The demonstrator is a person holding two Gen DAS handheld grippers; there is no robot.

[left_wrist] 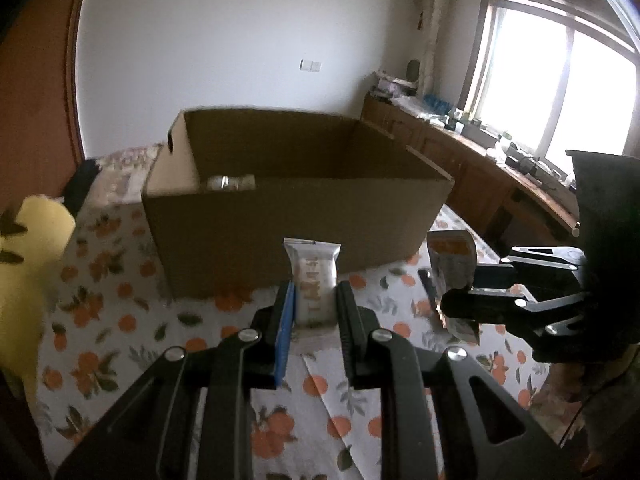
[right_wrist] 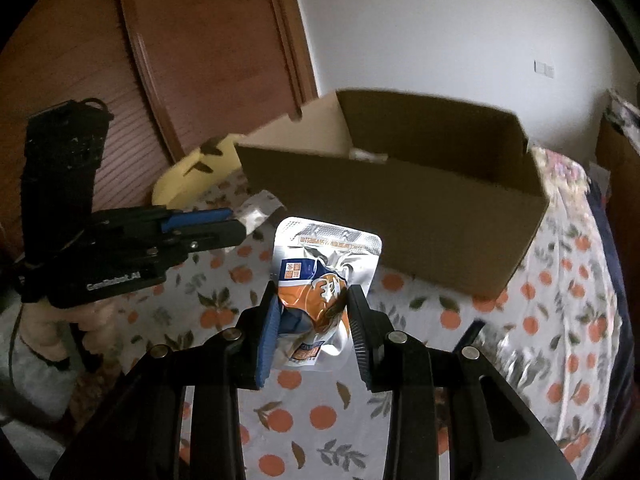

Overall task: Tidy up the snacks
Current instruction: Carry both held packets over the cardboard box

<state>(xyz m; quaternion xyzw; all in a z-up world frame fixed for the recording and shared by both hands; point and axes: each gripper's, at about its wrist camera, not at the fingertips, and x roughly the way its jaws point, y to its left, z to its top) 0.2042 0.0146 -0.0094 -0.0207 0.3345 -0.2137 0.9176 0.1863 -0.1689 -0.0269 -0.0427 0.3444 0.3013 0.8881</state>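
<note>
Nearest in the left wrist view, the left hand-held gripper (left_wrist: pixel 316 300) tilts downward with its jaws narrow, clamped on the lower half of a slim white snack bar (left_wrist: pixel 314 280) that stands upright between the pads. The bar's crimped top pokes out just past the fingertips, clear of the cloth below.

In the right wrist view, the right hand-held gripper (right_wrist: pixel 314 304) is pitched down in the same way. Its jaws are set a little wider and pinch a silver and orange snack pouch (right_wrist: pixel 324 276) across its middle, so that the foil creases where the pads press. The pouch's upper part fans out beyond the fingertips and its bottom edge hangs back between the jaws.

The two tools are side by side, each appearing at the edge of the other's view. A person's hand (right_wrist: pixel 44 328) wraps the grip under the left tool at the left edge of the right wrist view.

Below both lies a white cloth printed with oranges (left_wrist: pixel 120 280) covering the bench.

Just ahead of both fingertips stands an open cardboard box (left_wrist: pixel 288 216), its near wall facing the tools. Inside, against its far left corner, a small pale item (left_wrist: pixel 230 182) shows over the rim, too blurred to name.

Left of the left tool, a yellow object (left_wrist: pixel 24 280) sits at the cloth's edge.
</note>
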